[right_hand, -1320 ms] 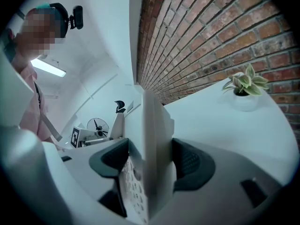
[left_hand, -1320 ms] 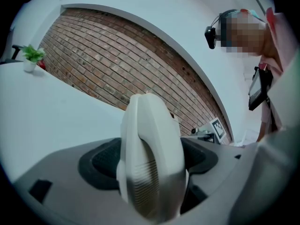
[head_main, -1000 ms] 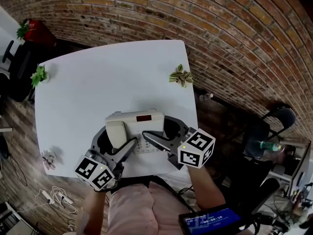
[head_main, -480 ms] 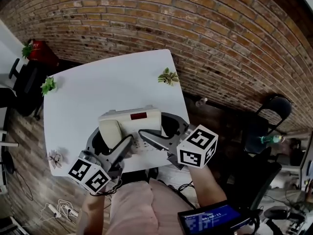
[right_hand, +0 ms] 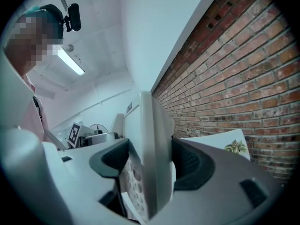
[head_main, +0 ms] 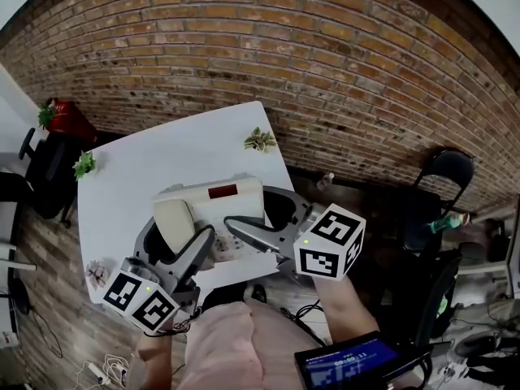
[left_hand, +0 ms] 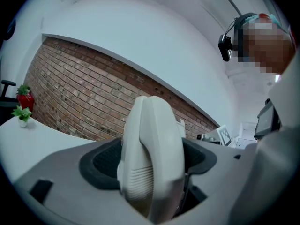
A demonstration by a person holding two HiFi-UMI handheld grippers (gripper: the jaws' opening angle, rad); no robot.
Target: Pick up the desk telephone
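While you hold both grippers roughly level in front of you, the telephone (head_main: 218, 197) hangs between them, clear of the white table (head_main: 162, 149) and over its near edge. It is a boxy set in cream plastic, with a small dark red window on its upper face and a chunky handset (head_main: 172, 216) lying along its left side.

Your left gripper (head_main: 175, 238) is clamped across that side. In the left gripper view the handset's rounded end fills the gap, smooth but for a patch of fine ribbed slots, and both black, finely dimpled pads (left_hand: 105, 158) press against it.

Your right gripper (head_main: 256, 210) is clenched on the opposite edge of the body. In the right gripper view the casing stands upright between the pads as a thin, flat slab, with rows of small keys (right_hand: 133, 182) on the face turned left.

Each gripper is smooth grey plastic and carries a marker cube (head_main: 329, 242) of black-and-white squares at its rear. Behind the table runs a rough red-brick wall (head_main: 325, 71), and a small leafy plant (head_main: 260, 140) sits at the tabletop's far right corner.
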